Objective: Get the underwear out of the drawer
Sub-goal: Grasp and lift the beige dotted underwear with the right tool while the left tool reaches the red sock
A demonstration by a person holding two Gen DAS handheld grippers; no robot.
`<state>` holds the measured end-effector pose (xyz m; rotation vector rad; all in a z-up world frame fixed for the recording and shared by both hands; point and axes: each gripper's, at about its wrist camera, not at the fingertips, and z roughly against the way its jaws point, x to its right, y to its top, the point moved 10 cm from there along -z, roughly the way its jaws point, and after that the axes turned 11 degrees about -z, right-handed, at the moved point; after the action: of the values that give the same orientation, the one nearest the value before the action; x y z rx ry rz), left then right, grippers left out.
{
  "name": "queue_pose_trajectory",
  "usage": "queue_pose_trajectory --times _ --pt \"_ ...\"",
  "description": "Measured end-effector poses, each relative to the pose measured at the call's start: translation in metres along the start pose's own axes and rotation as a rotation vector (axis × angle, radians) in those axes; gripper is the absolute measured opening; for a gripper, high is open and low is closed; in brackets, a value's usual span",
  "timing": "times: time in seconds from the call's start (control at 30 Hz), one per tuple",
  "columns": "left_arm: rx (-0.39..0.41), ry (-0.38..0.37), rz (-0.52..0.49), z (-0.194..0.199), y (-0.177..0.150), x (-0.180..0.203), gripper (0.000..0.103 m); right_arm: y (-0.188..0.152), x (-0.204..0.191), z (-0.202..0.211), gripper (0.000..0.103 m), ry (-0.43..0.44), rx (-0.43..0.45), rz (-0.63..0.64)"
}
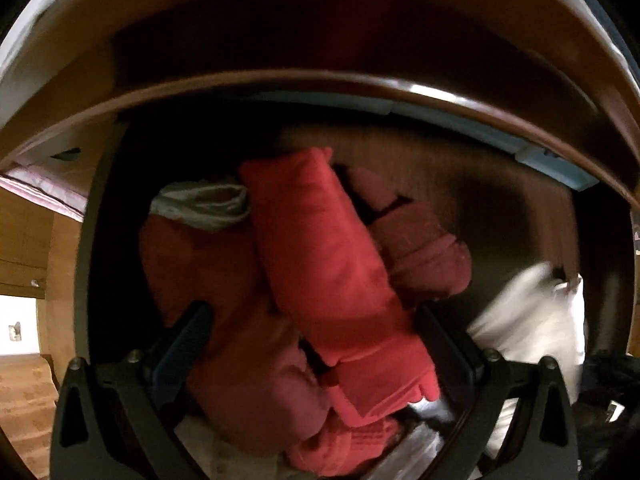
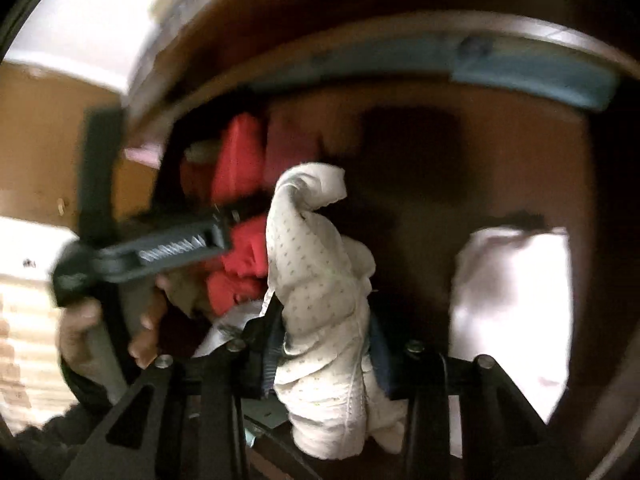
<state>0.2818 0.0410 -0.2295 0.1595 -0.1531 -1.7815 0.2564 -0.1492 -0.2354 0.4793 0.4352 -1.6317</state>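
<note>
Right gripper: jaws closed on a bunched white dotted undergarment. Fabric fills the gap between the pads, a twisted tail sticks up past the fingertips and more hangs below toward the camera. Looks like a solid pinch across the middle of the bundle.

Left gripper: jaws wide apart, pointing steeply down into the drawer, holding nothing. A folded red garment lies between the fingers, but the pads don't appear to press on it; contact with the cloth under the tips I can't tell, view is blurred. From the right wrist view the left gripper shows from the side, with the person's hand on its handle.

Around it in the drawer: darker red/maroon pieces beside the folded red one, a grey-white piece behind at left, a pale blurred bundle at right on the bare wood floor. Drawer front rail curves across the top.

Handling, my read: all light, soft, limp cotton, no fragility. It drapes and unfolds once lifted, so loose ends can drag on neighbours or catch the drawer edge. Low slip risk if pinched through several layers; a single-layer edge pinch just unrolls it. Best hold for the red one: across the mid-fold, pads spanning its short width, pressed down into the pile before closing.
</note>
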Motion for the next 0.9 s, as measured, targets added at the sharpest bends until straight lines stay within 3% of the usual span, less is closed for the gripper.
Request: queue_pose_trajectory --times 0.13,0.27,0.33,0.47,0.53,0.8,0.87,0.9 --pt "0.023 -0.022 -0.014 0.000 0.003 0.001 0.085 0.010 0.001 0.034 0.040 0.074 0.126 -0.069" --pt "0.055 -0.042 -0.037 0.005 -0.001 0.006 0.069 0.006 0.001 0.046 0.040 0.150 0.168 -0.129" --pt "0.073 -0.058 -0.033 0.006 -0.002 0.003 0.056 0.007 0.000 0.049 0.040 0.177 0.187 -0.148" --pt "0.122 -0.127 -0.005 0.017 -0.007 -0.005 0.042 0.008 0.001 0.057 0.040 0.211 0.227 -0.177" --pt "0.149 -0.156 -0.008 0.024 -0.008 -0.010 0.028 0.007 0.013 0.078 0.040 0.230 0.245 -0.192" --pt "0.183 -0.181 -0.044 0.037 -0.009 -0.008 0.022 0.003 -0.009 0.096 0.040 0.248 0.320 -0.155" --pt "0.159 -0.191 -0.030 0.040 -0.014 -0.006 0.024 0.000 -0.009 0.095 0.040 0.234 0.319 -0.146" --pt "0.147 -0.206 -0.003 0.040 -0.016 -0.013 0.033 0.000 -0.010 0.093 0.040 0.233 0.311 -0.145"
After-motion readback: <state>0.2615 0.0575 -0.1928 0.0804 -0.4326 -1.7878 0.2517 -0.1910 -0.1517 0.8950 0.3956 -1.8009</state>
